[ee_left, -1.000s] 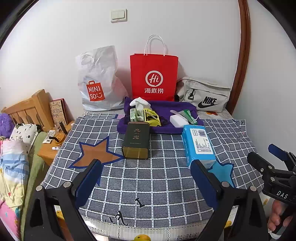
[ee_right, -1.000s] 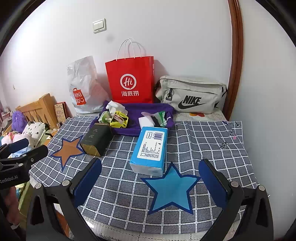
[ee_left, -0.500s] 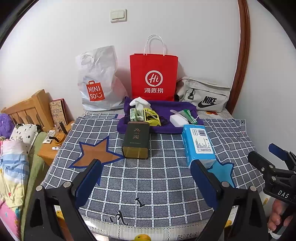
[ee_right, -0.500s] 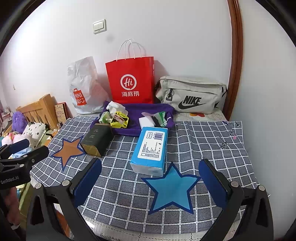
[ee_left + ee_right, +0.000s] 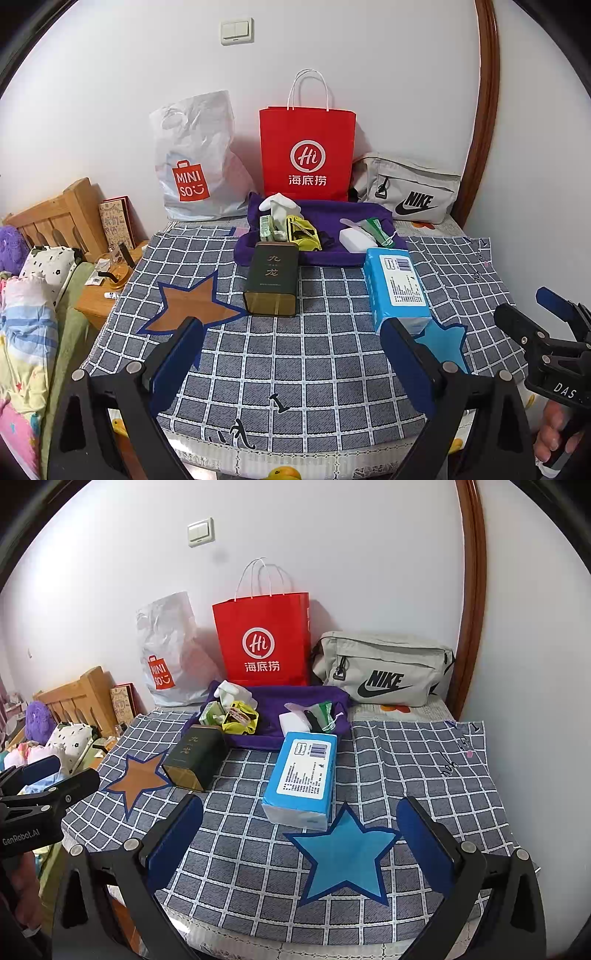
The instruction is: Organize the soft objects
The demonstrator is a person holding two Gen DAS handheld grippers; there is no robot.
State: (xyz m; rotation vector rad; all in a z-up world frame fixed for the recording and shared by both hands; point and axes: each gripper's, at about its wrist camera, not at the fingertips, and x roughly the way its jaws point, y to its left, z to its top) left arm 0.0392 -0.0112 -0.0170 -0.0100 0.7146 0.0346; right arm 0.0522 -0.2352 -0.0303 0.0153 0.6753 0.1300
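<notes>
- My left gripper [image 5: 291, 350] hovers at the near edge of the checked cloth [image 5: 314, 354]; fingers spread wide, nothing between them.
- My right gripper [image 5: 301, 834] likewise: fingers wide apart, empty, over the blue star [image 5: 341, 856].
- Blue tissue pack [image 5: 301, 779] lies flat mid-cloth, barcode label up, its near end touching the blue star's tip.
- Dark green tin [image 5: 272, 278], gold characters "九龙", lies left of the pack, just beside the brown star [image 5: 190, 301].
- Purple cloth tray [image 5: 325, 218] at the far side holds a white sock [image 5: 279, 206], yellow wrapper [image 5: 303, 234], white block [image 5: 354, 240] and green packets; small print unreadable.
- Against the far wall, left to right: white "MINISO" bag [image 5: 195, 162], red bag [image 5: 306, 151] marked "Hi 海底捞", grey "NIKE" pouch [image 5: 406, 188].
- Right gripper body reads "DAS" in the left view; left one reads "GenRobot.AI" in the right view.
</notes>
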